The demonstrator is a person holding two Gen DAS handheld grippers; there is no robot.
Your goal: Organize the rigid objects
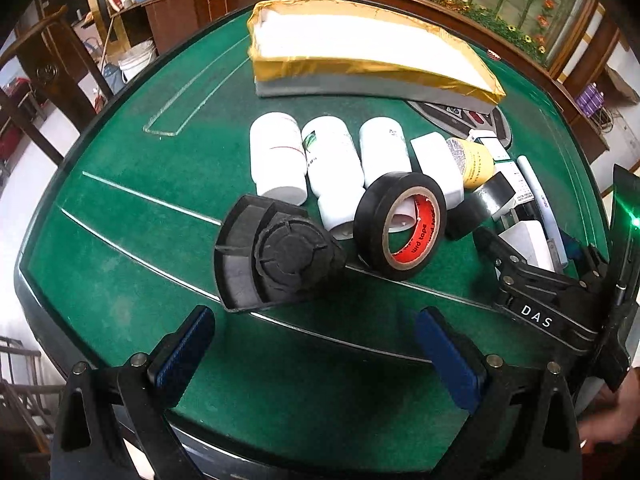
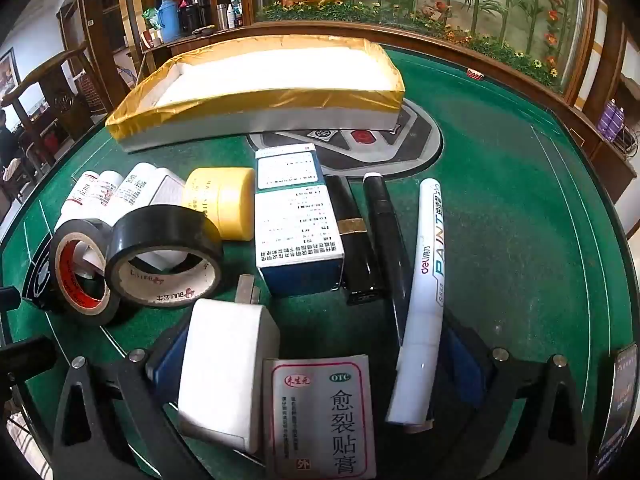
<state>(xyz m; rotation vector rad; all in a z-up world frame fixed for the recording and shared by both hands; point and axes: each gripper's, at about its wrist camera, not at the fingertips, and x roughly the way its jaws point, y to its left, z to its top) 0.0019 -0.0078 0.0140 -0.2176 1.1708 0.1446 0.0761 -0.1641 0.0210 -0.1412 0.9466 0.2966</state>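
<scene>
The left tongs (image 1: 312, 354) stand wide apart over bare green felt and hold nothing. The right tongs (image 2: 316, 364) are also spread wide; a white charger block (image 2: 224, 372), a flat plaster packet (image 2: 320, 416) and the tail of a white paint marker (image 2: 424, 300) lie between them, but the pads press on none of these.

The loose things lie in a group on the table (image 1: 120, 240), in front of the gold-edged tray (image 1: 360, 52), which looks empty and is probably where they should go. Nearest to the left tongs are a black fan-shaped plastic part (image 1: 276, 256) and a black tape roll (image 1: 400, 224) standing on its edge against the white bottles (image 1: 320, 160).

I think the step is to choose a first piece. It would be good to take one piece only. The right tongs should centre on the charger block and close on its flat sides, away from the packet and the marker. The tape roll may roll away if it is pushed, so it is better to grip it across its width.

The felt is smooth, with thin lines and a control panel (image 2: 360, 140) in the middle. Around the table I see wooden furniture, a chair (image 2: 52, 88) and a glass wall with artificial flowers (image 2: 460, 0).
</scene>
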